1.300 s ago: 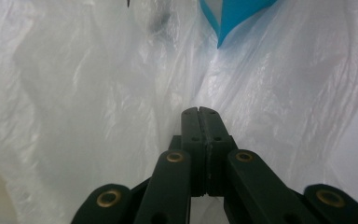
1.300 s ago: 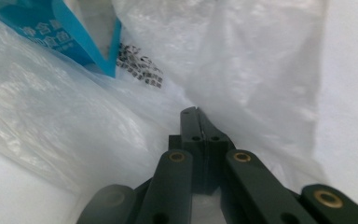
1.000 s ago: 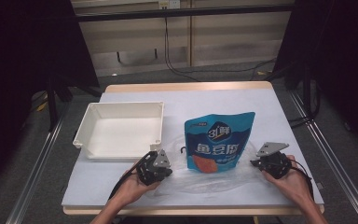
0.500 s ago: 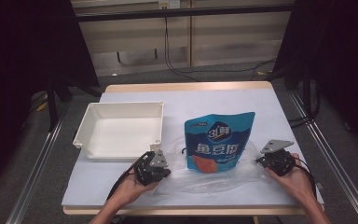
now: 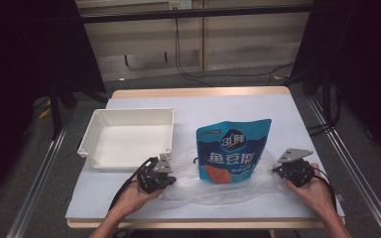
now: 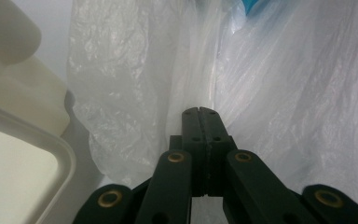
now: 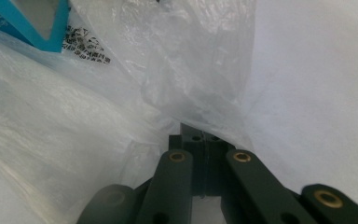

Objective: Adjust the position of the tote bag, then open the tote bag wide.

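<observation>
On the white surface, two grippers pinch the ends of a clear plastic bag with a blue pouch in it.

At the near left, the left gripper has its jaws pressed together on a gathered fold of the plastic bag; in the left gripper view the film bunches right at the meeting tips. The right gripper, near the right edge, is likewise clamped on the bag's other end, with film draped over its tips in the right gripper view. The bag lies slack between the two along the front of the surface. The blue pouch sits in the middle, its lower part inside the film. A white tray rests just beyond the left gripper, beside the pouch.
</observation>
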`<state>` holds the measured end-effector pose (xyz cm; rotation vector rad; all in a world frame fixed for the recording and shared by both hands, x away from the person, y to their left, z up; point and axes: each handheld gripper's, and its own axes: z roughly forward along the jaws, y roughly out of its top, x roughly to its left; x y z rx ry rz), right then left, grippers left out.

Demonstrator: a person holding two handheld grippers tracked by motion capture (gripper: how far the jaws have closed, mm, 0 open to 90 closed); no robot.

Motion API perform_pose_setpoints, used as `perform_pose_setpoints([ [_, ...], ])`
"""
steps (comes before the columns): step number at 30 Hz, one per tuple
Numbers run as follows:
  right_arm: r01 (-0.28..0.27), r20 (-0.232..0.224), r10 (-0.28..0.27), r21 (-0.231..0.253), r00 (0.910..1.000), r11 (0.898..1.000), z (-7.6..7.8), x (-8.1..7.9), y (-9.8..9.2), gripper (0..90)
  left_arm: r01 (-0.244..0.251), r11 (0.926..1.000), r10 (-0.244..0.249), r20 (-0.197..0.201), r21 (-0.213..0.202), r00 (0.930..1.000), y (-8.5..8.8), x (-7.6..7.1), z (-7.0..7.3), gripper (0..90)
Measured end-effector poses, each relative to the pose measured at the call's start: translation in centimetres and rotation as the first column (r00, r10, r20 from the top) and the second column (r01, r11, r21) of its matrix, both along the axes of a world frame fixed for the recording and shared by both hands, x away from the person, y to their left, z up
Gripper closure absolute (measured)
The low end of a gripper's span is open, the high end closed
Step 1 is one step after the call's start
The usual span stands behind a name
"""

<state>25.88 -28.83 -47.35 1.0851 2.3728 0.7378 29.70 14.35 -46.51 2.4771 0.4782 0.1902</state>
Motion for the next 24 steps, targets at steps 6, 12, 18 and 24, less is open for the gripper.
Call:
perform_pose_setpoints([
  [6, -0.002, 0.002, 0.002, 0.008, 1.0, 1.0, 0.0, 0.0, -0.1, 90.0, -0.012, 0.9998, 0.012, 0.013, 0.017, 0.9998, 0.6, -0.2, 0.1, 90.0],
  [12, 0.0, 0.0, 0.0, 0.01, 1.0, 1.0, 0.0, 0.0, -0.2, 90.0, -0.051, 0.9987, 0.051, 0.003, 0.006, 0.9987, 1.6, -0.4, 0.0, 90.0],
  [18, 0.0, 0.004, 0.0, 0.004, 1.0, 1.0, 0.0, 0.0, -0.1, 90.0, -0.062, 0.9981, 0.062, -0.017, -0.005, 0.9979, 2.0, -0.2, 0.0, 90.0],
  [24, 0.009, 0.008, -0.009, 0.036, 0.9999, 0.999, 0.0, -0.2, -0.3, 90.0, 0.009, 0.9999, -0.01, -0.025, -0.011, 0.9996, 2.2, 0.1, 0.7, 90.0],
])
